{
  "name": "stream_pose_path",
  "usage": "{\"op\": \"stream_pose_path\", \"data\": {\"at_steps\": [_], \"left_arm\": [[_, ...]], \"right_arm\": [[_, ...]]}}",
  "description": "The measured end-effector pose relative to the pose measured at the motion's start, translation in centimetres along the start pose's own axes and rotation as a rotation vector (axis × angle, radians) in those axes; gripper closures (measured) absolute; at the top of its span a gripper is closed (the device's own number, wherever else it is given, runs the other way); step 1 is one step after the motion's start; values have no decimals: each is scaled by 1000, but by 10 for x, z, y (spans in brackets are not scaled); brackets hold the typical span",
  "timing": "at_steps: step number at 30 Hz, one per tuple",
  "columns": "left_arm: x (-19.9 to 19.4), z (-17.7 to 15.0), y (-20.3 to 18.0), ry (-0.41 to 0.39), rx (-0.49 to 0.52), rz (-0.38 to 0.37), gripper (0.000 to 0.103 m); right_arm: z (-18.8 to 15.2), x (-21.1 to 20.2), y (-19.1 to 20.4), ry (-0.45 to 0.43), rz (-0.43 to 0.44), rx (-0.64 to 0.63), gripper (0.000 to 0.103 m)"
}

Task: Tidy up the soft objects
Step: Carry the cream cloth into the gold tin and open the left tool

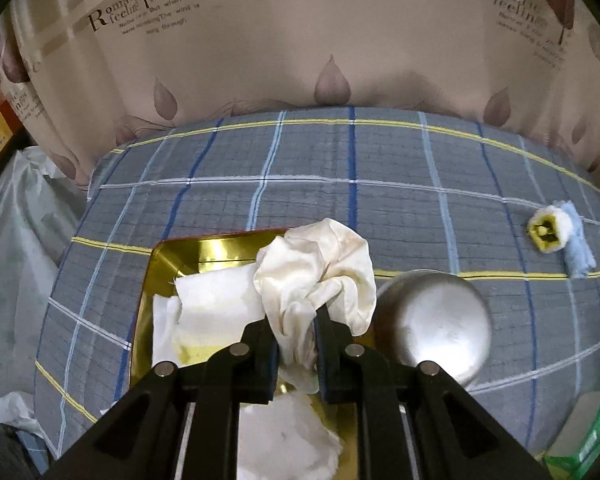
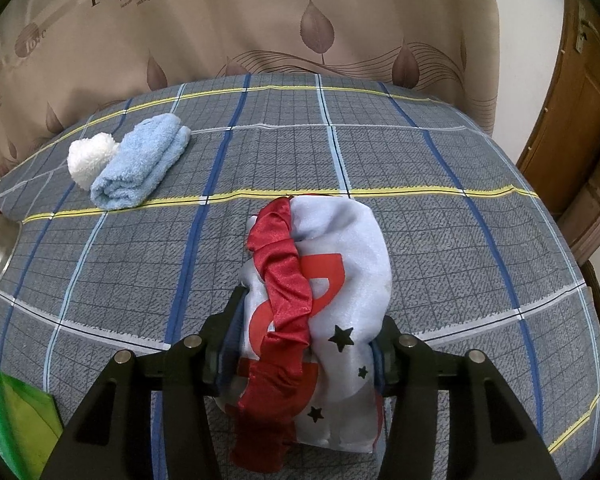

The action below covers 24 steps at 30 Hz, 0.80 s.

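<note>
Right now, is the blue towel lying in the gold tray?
No, the blue towel lies rolled on the plaid cloth beside a white pom-pom, outside any tray.

Domestic room, likely a bedroom. Evidence: plaid bedsheet (image 2: 380,160) in grey with blue and yellow lines, spread over a broad soft surface; leaf-print curtain (image 2: 300,20) with printed verse hanging just behind; brown wooden door (image 2: 572,100) with metal latch at right; rolled blue towel (image 2: 140,164) lying on the sheet.
</note>
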<state>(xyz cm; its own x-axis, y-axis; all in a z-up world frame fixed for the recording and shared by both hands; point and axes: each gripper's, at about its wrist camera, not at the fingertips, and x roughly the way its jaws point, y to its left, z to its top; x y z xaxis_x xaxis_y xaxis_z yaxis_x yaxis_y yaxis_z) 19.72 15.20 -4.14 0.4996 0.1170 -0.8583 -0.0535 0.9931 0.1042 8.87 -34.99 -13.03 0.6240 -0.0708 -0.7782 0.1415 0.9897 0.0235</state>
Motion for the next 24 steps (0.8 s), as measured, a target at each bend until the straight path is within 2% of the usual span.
{"op": "stream_pose_path", "data": {"at_steps": [5, 8, 11, 13, 15, 24], "left_arm": [[12, 0, -3, 23, 22, 40, 88], [15, 0, -2, 34, 14, 43, 83], [16, 1, 1, 50, -10, 28, 72], [15, 2, 3, 46, -18, 28, 61], [12, 2, 6, 41, -33, 32, 57], [-23, -3, 17, -12, -46, 21, 57]], "right_arm": [[0, 0, 0, 0, 0, 0, 55], [0, 0, 0, 0, 0, 1, 55], [0, 0, 1, 0, 0, 1, 54], [0, 0, 1, 0, 0, 1, 54], [0, 0, 0, 0, 1, 1, 54], [0, 0, 0, 0, -1, 2, 54]]}}
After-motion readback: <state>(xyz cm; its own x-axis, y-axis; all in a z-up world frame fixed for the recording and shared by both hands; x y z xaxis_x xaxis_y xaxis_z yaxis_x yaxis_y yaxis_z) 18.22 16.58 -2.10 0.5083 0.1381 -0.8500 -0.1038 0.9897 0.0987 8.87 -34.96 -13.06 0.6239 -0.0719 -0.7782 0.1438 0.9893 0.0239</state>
